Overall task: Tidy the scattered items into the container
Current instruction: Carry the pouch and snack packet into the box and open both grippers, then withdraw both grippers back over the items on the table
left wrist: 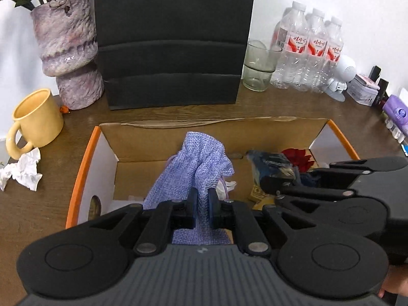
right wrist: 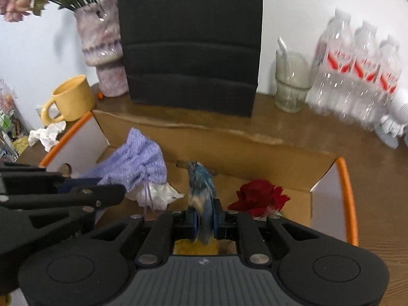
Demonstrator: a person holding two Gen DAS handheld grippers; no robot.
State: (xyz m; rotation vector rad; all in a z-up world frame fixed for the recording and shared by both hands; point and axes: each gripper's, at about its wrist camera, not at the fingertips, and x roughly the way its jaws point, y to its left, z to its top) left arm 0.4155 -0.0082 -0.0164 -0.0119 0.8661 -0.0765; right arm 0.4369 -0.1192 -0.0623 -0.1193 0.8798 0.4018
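An open cardboard box with orange edges (left wrist: 84,153) (right wrist: 349,191) sits on the wooden table. My left gripper (left wrist: 202,204) is shut on a lilac knitted drawstring pouch (left wrist: 201,163) (right wrist: 137,163) and holds it over the left half of the box. My right gripper (right wrist: 204,216) (left wrist: 270,186) is shut on a blue feathered toy bird (right wrist: 201,186) (left wrist: 270,163) above the box's middle. A red fabric rose (right wrist: 257,196) (left wrist: 298,156), crumpled white paper (right wrist: 163,196) and a yellow item (right wrist: 196,247) lie inside the box.
A black paper bag (left wrist: 173,40) stands behind the box. A purple vase (left wrist: 68,51), a yellow mug (left wrist: 35,119) and a crumpled tissue (left wrist: 23,170) are at the left. A glass (left wrist: 257,66), water bottles (left wrist: 311,48) and small toiletries (left wrist: 392,112) are at the right.
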